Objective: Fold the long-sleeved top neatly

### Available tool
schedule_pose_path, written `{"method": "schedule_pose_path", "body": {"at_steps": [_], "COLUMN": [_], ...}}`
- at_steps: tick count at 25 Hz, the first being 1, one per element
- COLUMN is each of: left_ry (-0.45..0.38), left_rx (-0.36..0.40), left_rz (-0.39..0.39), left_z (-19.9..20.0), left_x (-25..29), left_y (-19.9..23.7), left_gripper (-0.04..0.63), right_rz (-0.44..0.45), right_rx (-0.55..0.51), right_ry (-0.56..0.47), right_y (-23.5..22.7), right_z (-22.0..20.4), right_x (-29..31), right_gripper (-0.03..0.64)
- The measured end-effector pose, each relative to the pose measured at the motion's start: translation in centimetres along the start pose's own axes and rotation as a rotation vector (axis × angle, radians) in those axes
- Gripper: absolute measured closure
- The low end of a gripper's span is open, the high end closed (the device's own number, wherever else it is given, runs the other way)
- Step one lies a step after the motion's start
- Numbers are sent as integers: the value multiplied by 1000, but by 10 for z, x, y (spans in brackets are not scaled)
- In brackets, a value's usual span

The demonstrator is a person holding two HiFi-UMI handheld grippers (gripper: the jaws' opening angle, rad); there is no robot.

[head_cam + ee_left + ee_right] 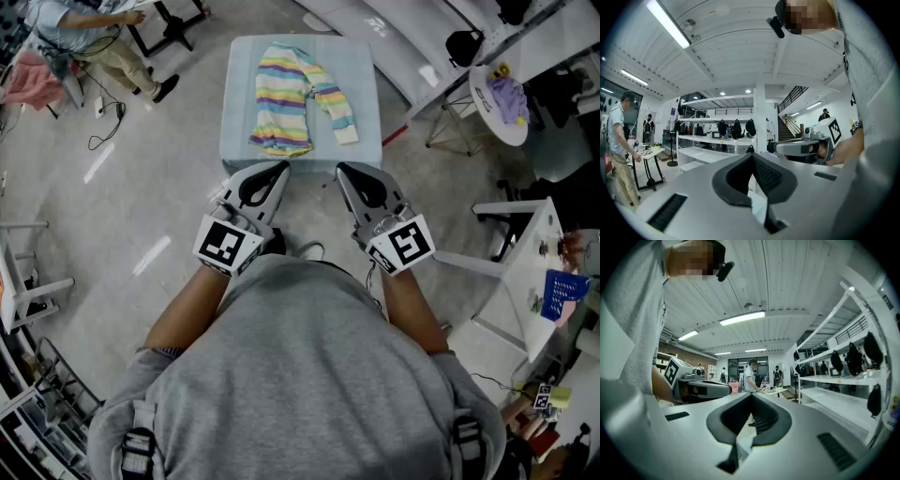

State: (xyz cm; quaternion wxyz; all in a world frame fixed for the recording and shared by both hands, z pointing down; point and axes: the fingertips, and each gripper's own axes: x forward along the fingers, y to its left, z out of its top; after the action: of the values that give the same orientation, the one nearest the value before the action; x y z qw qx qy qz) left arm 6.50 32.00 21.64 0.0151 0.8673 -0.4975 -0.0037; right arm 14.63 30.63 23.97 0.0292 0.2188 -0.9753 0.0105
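Seen from above, a person in a grey sweatshirt holds two grippers level, both just short of the near edge of a small pale blue table (364, 75). The left gripper (278, 172) and right gripper (344, 172) each have their jaws pressed together, with nothing between them. A pastel-striped long-sleeved top (281, 98) lies on the table, one sleeve (333, 101) angled toward the right edge (the other sleeve cannot be made out). Folding looks barely begun: that sleeve is loose and the hem rumpled. At far right stands a blue basket (562, 292), contents unclear
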Motion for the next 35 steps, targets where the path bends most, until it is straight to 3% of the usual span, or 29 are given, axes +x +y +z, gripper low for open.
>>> {"method": "schedule_pose_path", "body": {"at_steps": [27, 35], "left_ry": [27, 39], "left_rx": [-9, -19], "left_rz": [-5, -14], "left_z": [-11, -12], "left_x": [-8, -3], "left_y": [-12, -20], "left_gripper": [575, 455], "right_rz": [-16, -12], "right_rx": [39, 45], "right_ry": [13, 33], "right_y": [5, 0], "right_z": [-12, -17], "right_x": [-15, -21], "right_gripper": [600, 499]}}
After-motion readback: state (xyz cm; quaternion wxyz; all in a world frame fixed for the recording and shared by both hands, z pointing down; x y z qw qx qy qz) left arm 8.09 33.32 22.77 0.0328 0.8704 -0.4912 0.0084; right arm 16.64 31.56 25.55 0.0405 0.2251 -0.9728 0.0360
